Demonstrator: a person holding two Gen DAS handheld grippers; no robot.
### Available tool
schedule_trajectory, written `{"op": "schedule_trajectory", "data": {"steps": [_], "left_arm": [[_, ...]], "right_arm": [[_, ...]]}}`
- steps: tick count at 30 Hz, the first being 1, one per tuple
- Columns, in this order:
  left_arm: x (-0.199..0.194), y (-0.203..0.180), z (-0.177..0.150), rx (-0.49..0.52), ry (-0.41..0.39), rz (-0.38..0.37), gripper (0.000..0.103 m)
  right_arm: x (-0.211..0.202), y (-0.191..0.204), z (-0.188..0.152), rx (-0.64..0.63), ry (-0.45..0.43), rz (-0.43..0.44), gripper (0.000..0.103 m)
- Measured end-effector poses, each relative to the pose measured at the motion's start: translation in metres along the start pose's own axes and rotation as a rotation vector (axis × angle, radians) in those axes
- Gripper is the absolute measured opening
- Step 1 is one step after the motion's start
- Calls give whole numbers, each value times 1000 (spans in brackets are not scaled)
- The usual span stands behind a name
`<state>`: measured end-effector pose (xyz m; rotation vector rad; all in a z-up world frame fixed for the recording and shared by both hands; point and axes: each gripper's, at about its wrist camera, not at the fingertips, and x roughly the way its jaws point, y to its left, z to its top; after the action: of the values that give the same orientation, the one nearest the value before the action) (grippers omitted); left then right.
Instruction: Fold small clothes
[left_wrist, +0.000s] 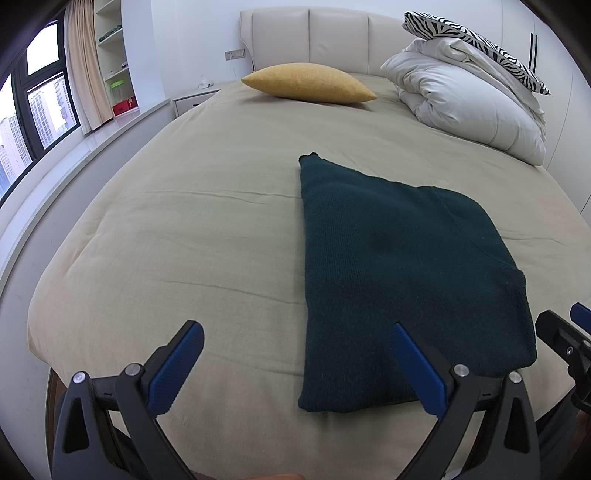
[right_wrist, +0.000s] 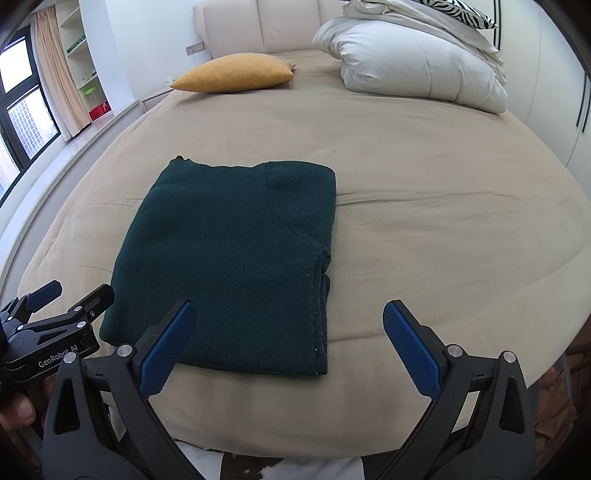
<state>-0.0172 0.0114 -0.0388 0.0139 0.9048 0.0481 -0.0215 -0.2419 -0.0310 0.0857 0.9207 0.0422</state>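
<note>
A dark green knit garment (left_wrist: 399, 273) (right_wrist: 236, 258) lies folded into a flat rectangle on the beige bed (left_wrist: 184, 229) (right_wrist: 443, 240), near its foot edge. My left gripper (left_wrist: 295, 332) hovers open over the garment's near left corner, one finger above the cloth and the other above bare sheet. My right gripper (right_wrist: 288, 314) is open too, held over the garment's near right corner with nothing between its blue pads. In the right wrist view the left gripper (right_wrist: 70, 291) shows at the garment's left edge. The right gripper's fingers (left_wrist: 565, 328) peek in at the left wrist view's right edge.
A mustard cushion (left_wrist: 310, 83) (right_wrist: 236, 72) lies near the padded headboard (left_wrist: 314, 40). A folded white duvet (left_wrist: 469, 103) (right_wrist: 417, 62) with a zebra-print pillow (left_wrist: 476, 40) fills the far right corner. Window, curtain and shelves (left_wrist: 114, 55) stand to the left.
</note>
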Motion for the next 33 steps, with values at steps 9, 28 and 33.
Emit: {"op": "schedule_trajectory", "data": {"steps": [9,28,33], "left_arm": [[0,0,0,-1,0,0,103],[1,0,-4,-6,7,-3,103],[2,1,-6,-4,6,0,103]], "right_arm": [[1,-2,1,1,-2,1,103],[2,-1,0,7,1,4,103],[3,-1,0,7,3,5,103]]}}
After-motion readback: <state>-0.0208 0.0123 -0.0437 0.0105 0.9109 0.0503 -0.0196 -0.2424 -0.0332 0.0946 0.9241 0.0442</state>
